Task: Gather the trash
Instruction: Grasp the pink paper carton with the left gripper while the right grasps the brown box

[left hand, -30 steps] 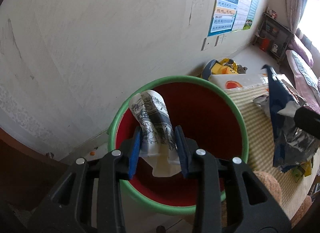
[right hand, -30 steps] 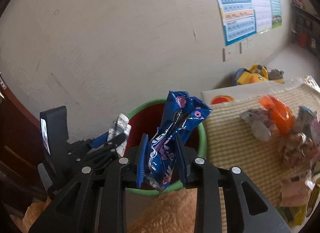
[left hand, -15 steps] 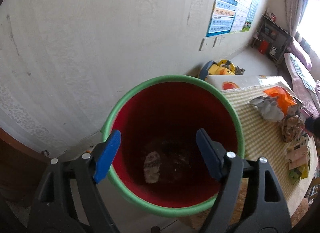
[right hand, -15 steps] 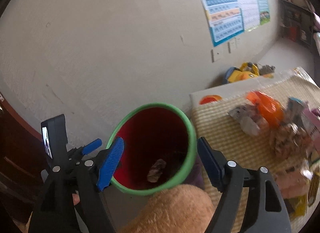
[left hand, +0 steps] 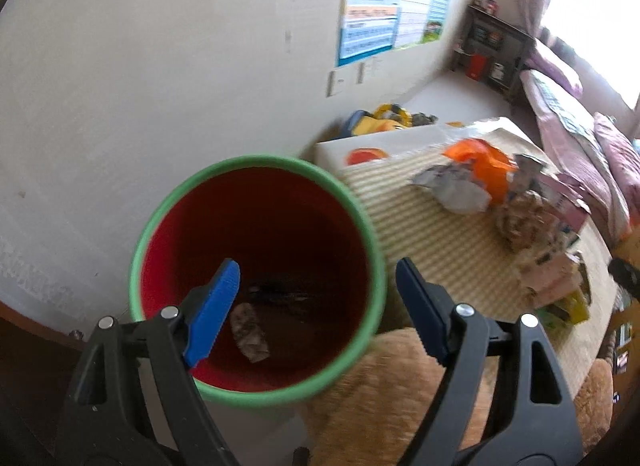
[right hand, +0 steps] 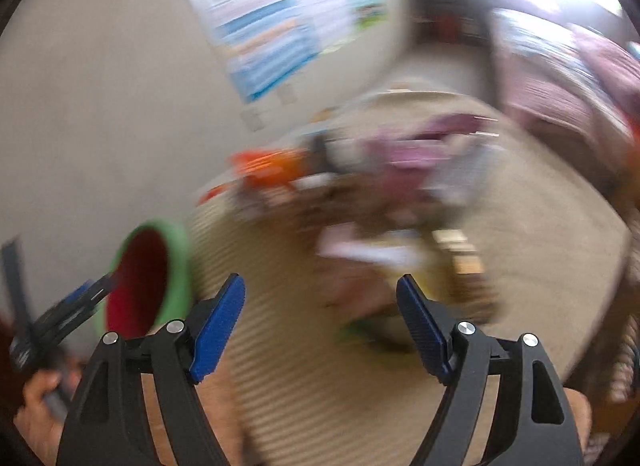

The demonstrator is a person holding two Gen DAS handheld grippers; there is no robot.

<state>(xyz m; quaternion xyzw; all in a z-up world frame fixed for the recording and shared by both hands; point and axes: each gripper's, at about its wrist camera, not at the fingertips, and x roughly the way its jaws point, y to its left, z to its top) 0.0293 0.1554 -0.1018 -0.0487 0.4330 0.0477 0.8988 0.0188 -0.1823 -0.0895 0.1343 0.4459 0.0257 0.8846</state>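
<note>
Two open claws, one heap of wrappers left on the desk

Several pieces of trash lie in a loose heap [left hand: 520, 209] on the striped mat of the desk [left hand: 404, 201], just right of the red bin with the green rim [left hand: 256, 278], which stands at the desk's left end near the wall. Largest in the heap is an orange plastic bag [left hand: 480, 163], resting against a crumpled grey wrapper [left hand: 456, 189]; pinkish cartons and small packets trail toward the near edge. A printed scrap [left hand: 250, 332] and a dark shape already lie at the bottom of the bin.

The left claw [left hand: 316, 306] hangs over the bin mouth with its blue pads spread wide and nothing between them. The right claw [right hand: 320, 318], equally wide and empty, points at the heap, though its view is too blurred to name single pieces.

Judging by their creases, these are light, soft films and papers that will crush rather than resist. The safest hold is likely a raised fold or bunched ridge, such as the grey wrapper's crumpled top, pinched from above. Glossy film may slip, and neighbours could drag along, so a firm bite on one piece seems wise.
</note>
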